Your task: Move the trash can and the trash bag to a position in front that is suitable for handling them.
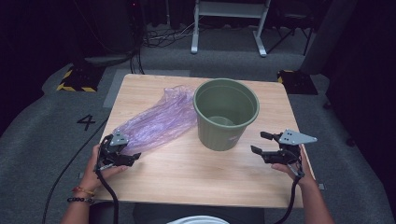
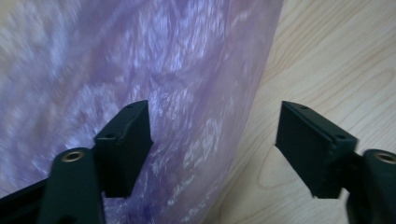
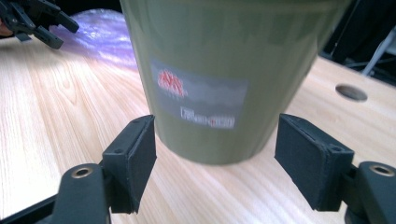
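My left claw (image 1: pixel 133 157) hangs open over the near end of the purple plastic bag (image 1: pixel 154 122) lying toward the tabletop's (image 1: pixel 196 177) left edge, ready to pinch it, while my open right claw (image 1: pixel 259 143) faces the green bucket (image 1: pixel 226 113) mid-tabletop, likely to steady it.

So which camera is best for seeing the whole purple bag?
The high view: the purple bag lies full length beside the green bucket. The left gripper view shows crinkly plastic close up; the right gripper view shows a corner behind the bucket.

wooden table (image 1: pixel 196 172), grey carpet (image 1: pixel 42 135), floor cables (image 1: pixel 163 35)
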